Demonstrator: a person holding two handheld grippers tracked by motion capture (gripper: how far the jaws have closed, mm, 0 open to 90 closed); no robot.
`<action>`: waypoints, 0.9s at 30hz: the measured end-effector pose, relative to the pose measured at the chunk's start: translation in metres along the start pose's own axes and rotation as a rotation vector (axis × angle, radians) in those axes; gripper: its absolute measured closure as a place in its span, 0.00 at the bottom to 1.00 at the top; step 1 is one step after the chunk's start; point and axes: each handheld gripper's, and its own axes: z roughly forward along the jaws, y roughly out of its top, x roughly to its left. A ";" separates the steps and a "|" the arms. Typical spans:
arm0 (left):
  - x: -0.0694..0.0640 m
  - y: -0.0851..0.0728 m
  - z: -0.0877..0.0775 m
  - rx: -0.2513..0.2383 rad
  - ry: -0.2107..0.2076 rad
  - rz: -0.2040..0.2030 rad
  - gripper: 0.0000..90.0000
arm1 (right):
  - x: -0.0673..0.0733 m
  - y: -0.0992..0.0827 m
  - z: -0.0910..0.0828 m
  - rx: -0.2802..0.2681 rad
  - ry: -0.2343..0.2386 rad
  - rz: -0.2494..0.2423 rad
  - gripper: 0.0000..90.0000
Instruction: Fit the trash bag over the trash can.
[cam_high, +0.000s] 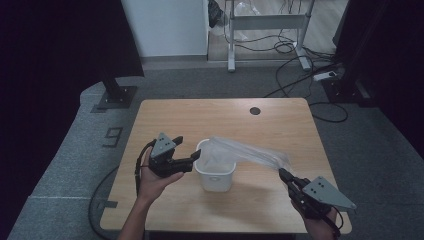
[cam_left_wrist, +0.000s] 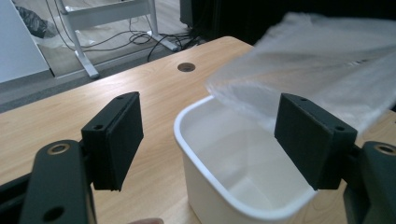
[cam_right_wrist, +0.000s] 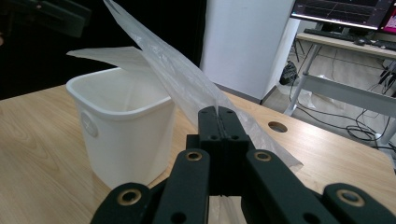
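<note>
A small white plastic bin stands upright in the middle of the wooden table. A clear plastic bag stretches from the bin's mouth out to the right, with one end hanging over the opening. My right gripper is shut on the bag's right end; in the right gripper view the bag rises from the closed jaws toward the bin. My left gripper stands open at the bin's left rim. In the left gripper view its pads straddle the bin's near corner below the bag, holding nothing.
A round cable hole sits near the table's far edge. Beyond the table stand a white metal frame, floor cables and a black stand base. A monitor is in the right gripper view.
</note>
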 end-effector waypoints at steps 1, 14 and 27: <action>0.000 0.002 0.002 0.001 -0.002 0.002 0.26 | 0.001 0.000 0.000 -0.001 0.003 -0.004 0.99; -0.004 0.007 0.018 -0.002 -0.038 0.002 0.31 | 0.005 -0.001 0.003 0.003 0.027 -0.010 0.99; -0.006 0.002 0.027 -0.051 -0.090 0.051 0.49 | 0.013 0.002 0.014 0.025 0.060 -0.030 0.99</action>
